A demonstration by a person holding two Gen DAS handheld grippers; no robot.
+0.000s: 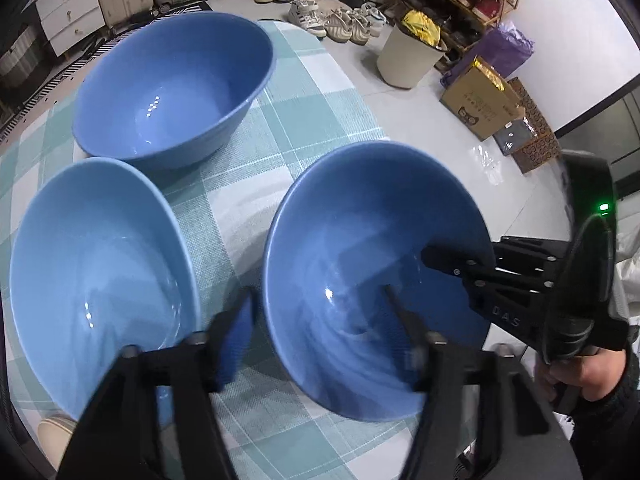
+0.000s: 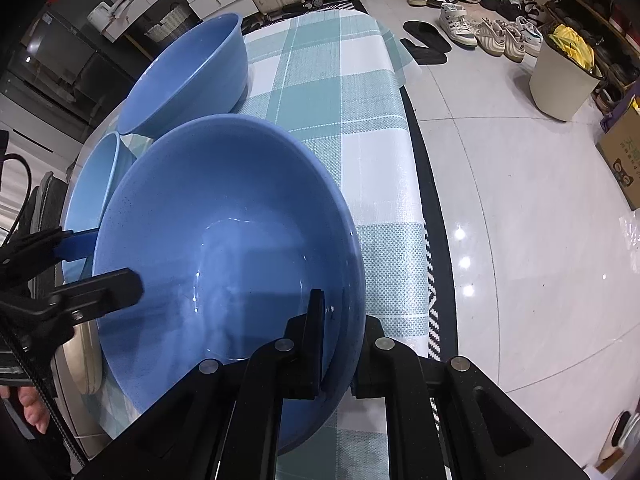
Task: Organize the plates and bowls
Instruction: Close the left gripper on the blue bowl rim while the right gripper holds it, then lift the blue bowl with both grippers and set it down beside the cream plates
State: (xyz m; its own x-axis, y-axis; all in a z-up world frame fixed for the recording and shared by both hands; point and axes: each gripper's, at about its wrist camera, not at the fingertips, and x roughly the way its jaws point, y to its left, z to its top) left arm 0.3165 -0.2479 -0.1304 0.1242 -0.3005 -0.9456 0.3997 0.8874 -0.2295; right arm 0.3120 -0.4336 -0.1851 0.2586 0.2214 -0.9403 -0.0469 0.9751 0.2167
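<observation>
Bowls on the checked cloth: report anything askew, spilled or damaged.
Nothing spilled or broken. The near bowl sits tilted, its rim pinched by the right gripper. The other two bowls are empty.

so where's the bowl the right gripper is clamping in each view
Left wrist view: the gripped bowl sits lower centre-right, with the right gripper pinching its right rim.
Right wrist view: the same bowl fills the centre-left, its near rim between the right gripper's fingers.
Shared landmark: the large bowl at the far end of the checked tablecloth, upper left in both views.
</observation>
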